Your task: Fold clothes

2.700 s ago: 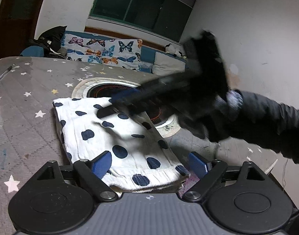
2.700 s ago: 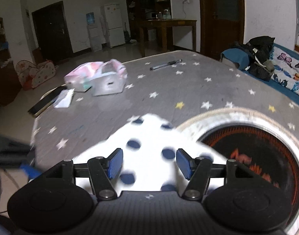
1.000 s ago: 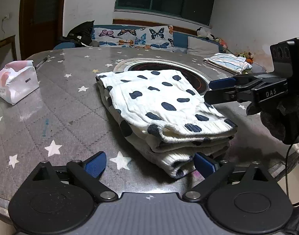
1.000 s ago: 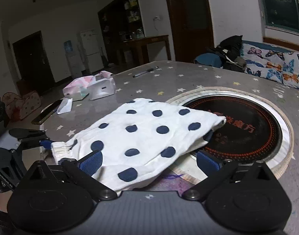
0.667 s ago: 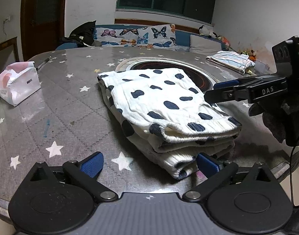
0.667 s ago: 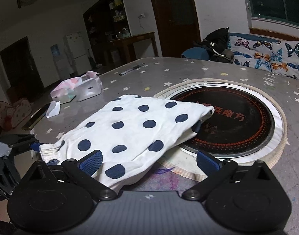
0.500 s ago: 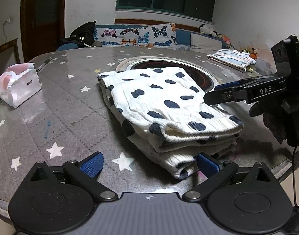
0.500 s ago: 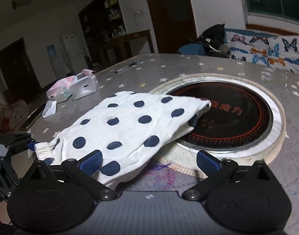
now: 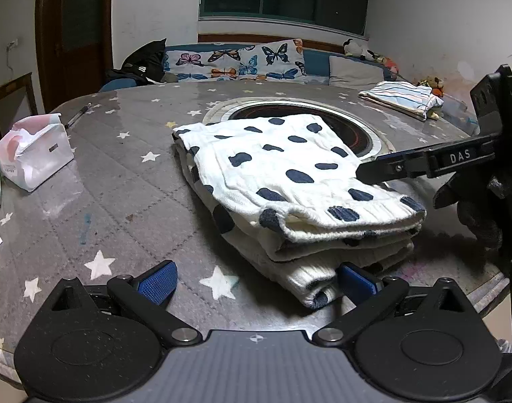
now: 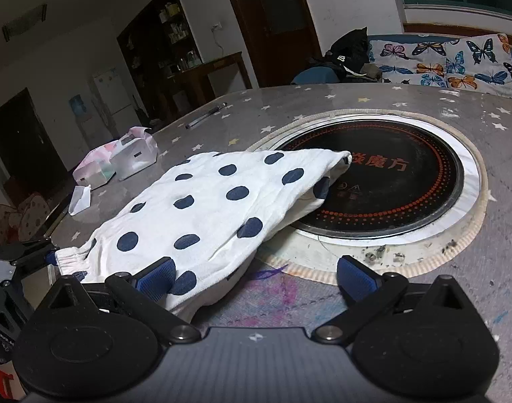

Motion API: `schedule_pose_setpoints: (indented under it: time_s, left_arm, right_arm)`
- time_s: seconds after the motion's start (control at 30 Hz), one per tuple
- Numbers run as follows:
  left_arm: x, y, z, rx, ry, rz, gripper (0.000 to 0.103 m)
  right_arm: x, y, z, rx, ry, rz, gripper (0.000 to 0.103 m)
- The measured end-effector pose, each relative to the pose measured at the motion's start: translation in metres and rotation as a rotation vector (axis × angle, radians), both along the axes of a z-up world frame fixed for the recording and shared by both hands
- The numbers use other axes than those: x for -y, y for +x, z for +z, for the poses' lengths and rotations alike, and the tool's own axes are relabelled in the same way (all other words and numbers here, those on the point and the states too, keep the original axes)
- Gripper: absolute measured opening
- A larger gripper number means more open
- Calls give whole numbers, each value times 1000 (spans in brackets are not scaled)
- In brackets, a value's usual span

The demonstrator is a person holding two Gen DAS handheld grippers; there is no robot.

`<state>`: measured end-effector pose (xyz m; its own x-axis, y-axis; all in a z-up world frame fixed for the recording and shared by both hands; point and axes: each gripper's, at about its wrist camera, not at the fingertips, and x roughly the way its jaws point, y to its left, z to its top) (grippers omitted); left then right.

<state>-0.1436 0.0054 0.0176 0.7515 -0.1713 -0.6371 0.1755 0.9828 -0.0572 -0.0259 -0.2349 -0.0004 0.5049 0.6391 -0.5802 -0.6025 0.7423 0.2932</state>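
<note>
1. The left gripper (image 9: pixel 254 280) hangs low at the table's edge with its blue-padded fingers (image 9: pixel 156 281) spread wide apart and holding nothing. The right-hand pad sits just beside, maybe touching, the near end of the folded clothing; I cannot tell for sure.
2. The right gripper (image 10: pixel 256 277) is likewise wide apart, gripping nothing. Its left pad (image 10: pixel 156 277) rests against the side edge of the cloth, while the other pad stands over bare table.
3. In the left wrist view the right gripper's fingers (image 9: pixel 390 169) reach in from the side, lying level over the top layer of the clothing.
4. The clothing (image 9: pixel 289 181), white with dark blue spots, lies folded in several layers on the star-patterned table (image 9: pixel 121 181).
5. Its long axis runs from the edge near the left gripper toward the table's middle, where the far end overlaps the round black burner (image 10: pixel 390 184).
6. The elastic waistband end (image 10: pixel 71 262) lies at the edge by the left gripper.
7. A tissue pack (image 9: pixel 32 151) and a pen (image 9: pixel 78 116) lie well apart from it.
</note>
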Motion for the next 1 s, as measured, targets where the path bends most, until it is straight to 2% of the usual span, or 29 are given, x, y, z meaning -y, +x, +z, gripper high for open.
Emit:
schedule_pose_setpoints:
  time_s: [0.23,0.53,0.8,1.0]
  left_arm:
    - [-7,2,-1,3,11,20,103]
    - [-25,15,-1,15,45,73,103]
    - [-45,35,-2,12,48,118,103]
    - [-59,51,0,11,57,170,103]
  right_arm:
    - [-4,3,5,4,-18,22,103]
    - [-27,13,29,93,-29,78,103]
    - [-57,41,34,136,-63,133,103]
    - [-68,73,23,99,-87,117,103]
